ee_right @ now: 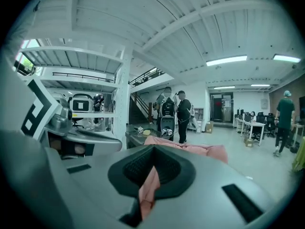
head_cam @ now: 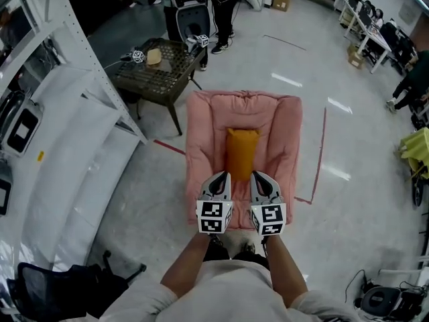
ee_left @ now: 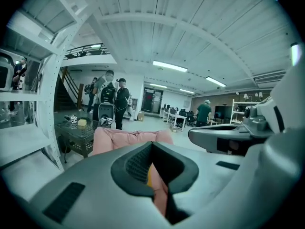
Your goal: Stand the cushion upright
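Note:
A big pink cushion (head_cam: 281, 139) lies on the floor in front of me in the head view, with an orange pillow-like piece (head_cam: 241, 151) along its middle. My left gripper (head_cam: 220, 178) and right gripper (head_cam: 261, 178) sit side by side at its near edge, on either side of the orange piece's near end. The left gripper (ee_left: 159, 190) is shut on a fold of pink fabric, with a sliver of orange beside it. Pink fabric is also pinched in the shut right gripper (ee_right: 145, 194). The cushion's far edge (ee_left: 128, 137) (ee_right: 190, 149) shows beyond the jaws.
A dark lattice-top table (head_cam: 157, 69) with marker cubes stands just beyond the cushion's far left corner. White shelving (head_cam: 74, 66) runs along the left. Two people stand behind the table (head_cam: 224, 12). Red tape lines (head_cam: 320, 146) mark the floor on the right; a black chair (head_cam: 53, 287) sits near left.

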Demonstrator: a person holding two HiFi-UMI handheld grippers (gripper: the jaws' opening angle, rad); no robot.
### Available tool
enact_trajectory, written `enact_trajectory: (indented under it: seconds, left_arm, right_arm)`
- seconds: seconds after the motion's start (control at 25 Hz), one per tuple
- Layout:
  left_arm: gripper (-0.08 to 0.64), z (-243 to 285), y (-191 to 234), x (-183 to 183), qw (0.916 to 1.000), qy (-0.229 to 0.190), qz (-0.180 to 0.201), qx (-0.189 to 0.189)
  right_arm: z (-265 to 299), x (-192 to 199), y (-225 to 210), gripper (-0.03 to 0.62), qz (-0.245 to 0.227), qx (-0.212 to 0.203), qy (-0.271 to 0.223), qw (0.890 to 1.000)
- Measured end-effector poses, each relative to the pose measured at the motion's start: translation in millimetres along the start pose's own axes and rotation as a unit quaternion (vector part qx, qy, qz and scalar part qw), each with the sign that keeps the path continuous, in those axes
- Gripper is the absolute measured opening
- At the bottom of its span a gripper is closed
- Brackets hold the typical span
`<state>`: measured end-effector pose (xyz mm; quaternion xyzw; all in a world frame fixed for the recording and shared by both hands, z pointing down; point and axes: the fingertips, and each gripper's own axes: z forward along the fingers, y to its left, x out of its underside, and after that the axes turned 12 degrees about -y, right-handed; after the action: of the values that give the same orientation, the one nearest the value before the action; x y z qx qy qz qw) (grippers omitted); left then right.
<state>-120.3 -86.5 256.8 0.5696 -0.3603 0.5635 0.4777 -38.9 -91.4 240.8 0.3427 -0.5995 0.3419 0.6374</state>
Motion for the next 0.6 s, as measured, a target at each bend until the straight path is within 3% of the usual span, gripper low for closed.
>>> enact_trajectory:
  seconds: [0.28, 0.6]
  left_arm:
    - [0.012, -7, -36, -11, 0.9996, -0.011, -0.002, -0.026]
    - [0.012, -28, -122, -33, 0.9962, -0.052, 0.011, -0.069]
  right_arm:
    - [-33, -20, -23, 0.006, -0.006, -0.017, -0.020, 1.000]
    - [-111, -54, -72, 0.006, -0.006, -0.042, -0.066, 0.997]
